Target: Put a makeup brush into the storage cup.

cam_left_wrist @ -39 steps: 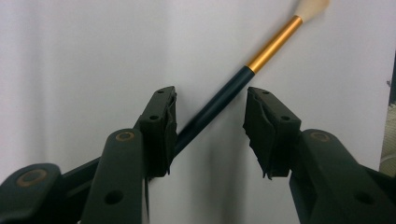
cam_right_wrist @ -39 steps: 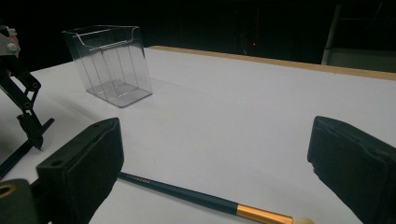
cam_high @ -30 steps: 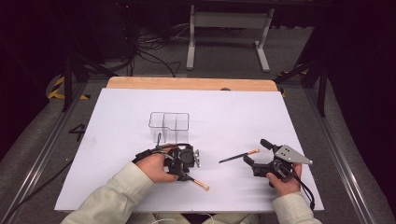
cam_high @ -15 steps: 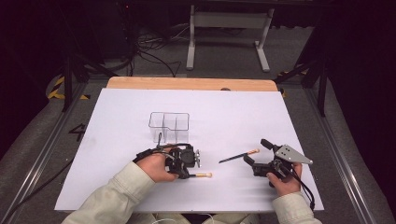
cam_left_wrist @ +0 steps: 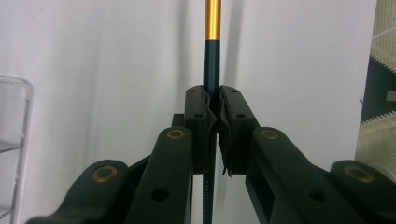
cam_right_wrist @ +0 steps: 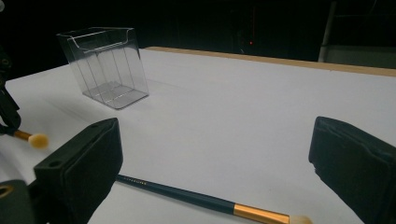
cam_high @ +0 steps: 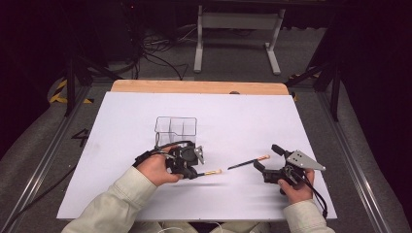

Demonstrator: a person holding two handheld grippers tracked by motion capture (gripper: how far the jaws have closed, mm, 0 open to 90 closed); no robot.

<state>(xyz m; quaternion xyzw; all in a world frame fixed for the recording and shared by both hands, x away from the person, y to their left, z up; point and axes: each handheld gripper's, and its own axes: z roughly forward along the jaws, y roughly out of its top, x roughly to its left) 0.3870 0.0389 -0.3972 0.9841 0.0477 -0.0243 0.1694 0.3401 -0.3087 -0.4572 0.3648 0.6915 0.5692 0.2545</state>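
Left gripper (cam_high: pixel 192 164) clamped on one makeup brush (cam_left_wrist: pixel 211 65), tip toward 3 o'clock; right gripper (cam_high: pixel 268 171) agape around second brush (cam_right_wrist: pixel 196 198). Lift level, swing to clear organizer (cam_high: pixel 176 130) at 12 o'clock, tip upright before lowering in.

The high view looks forward and down from above the person's near side, taking in the whole white table (cam_high: pixel 243 116) from some way off. The left gripper view sits very close, looking along its own jaws, which pinch a brush handle (cam_left_wrist: pixel 211 65). The right gripper view looks low across the table toward the far left. It shares the clear organizer (cam_right_wrist: pixel 105 65) (cam_high: pixel 176 128) with the high view.
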